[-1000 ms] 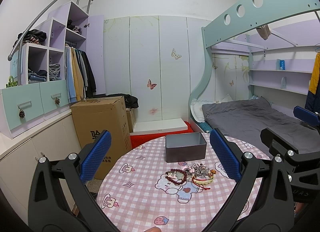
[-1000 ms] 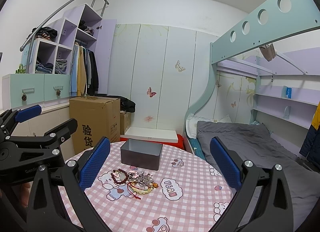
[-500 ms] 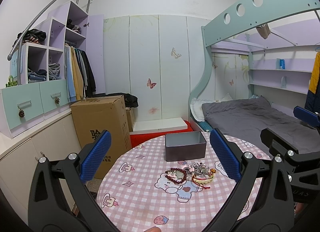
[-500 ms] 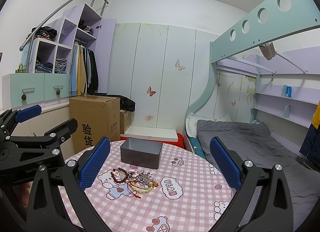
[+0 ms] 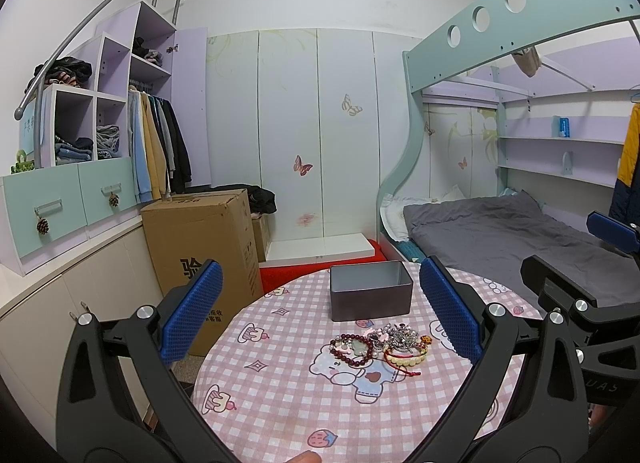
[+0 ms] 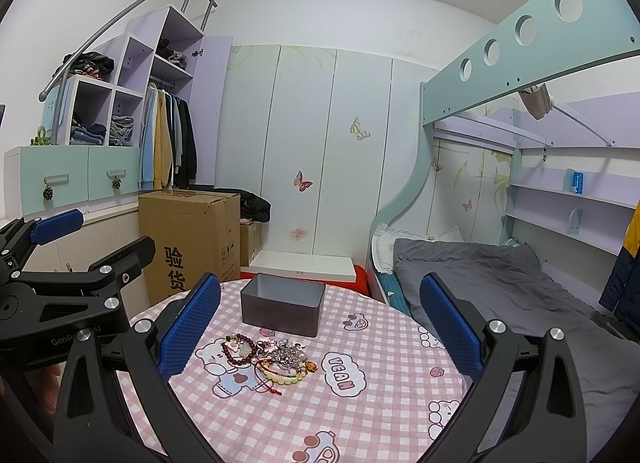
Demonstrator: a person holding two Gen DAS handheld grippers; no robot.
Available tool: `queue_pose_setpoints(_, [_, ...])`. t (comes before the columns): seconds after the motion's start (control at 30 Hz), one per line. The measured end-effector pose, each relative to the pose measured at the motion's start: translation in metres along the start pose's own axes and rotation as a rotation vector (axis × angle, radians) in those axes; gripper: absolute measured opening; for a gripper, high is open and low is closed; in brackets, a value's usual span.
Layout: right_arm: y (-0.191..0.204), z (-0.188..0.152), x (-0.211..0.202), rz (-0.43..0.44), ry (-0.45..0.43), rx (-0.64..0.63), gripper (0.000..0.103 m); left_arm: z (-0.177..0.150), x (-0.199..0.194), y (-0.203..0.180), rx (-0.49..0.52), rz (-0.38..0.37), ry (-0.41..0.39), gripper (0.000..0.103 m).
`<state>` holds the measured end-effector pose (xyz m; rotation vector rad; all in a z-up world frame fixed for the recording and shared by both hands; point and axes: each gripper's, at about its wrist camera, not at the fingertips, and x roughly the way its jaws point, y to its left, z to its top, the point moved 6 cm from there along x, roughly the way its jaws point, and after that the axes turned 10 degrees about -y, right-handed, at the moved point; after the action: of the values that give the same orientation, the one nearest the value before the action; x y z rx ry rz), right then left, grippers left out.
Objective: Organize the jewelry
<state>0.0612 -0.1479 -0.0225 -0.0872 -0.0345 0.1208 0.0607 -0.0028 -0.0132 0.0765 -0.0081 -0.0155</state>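
On the round worktop (image 5: 280,395), near an open grey tin (image 5: 370,292), lies a light, tangle-prone heap of bracelets (image 5: 378,345), best lifted one stiff beaded loop (image 6: 240,349) at a time; both grippers' fingers (image 5: 192,311) (image 6: 450,325) are apart, holding nothing.

The jewelry pile (image 5: 378,347) at frame centre is too tangled and small to separate piece by piece. The grey box's (image 6: 282,310) floor is hidden behind its near wall. In the left wrist view the right gripper (image 5: 600,263) runs off the right edge, and the tabletop (image 5: 280,403) is cut off at the bottom.
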Motion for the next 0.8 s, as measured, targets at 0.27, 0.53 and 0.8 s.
queue_pose_setpoints(0.27, [0.001,-0.009,0.001,-0.002,0.012,0.004,0.096,-0.007,0.000,0.002,0.004,0.002,0.003,0.097])
queue_pose_setpoints(0.53, [0.001,-0.013,0.013,-0.006,0.045,0.001,0.096,-0.030,0.013,0.002,0.006,-0.001,0.035,0.097])
queue_pose_setpoints(0.8, [-0.001,-0.025,0.028,0.011,0.114,0.018,0.096,-0.041,0.030,0.000,-0.005,-0.030,0.104,0.097])
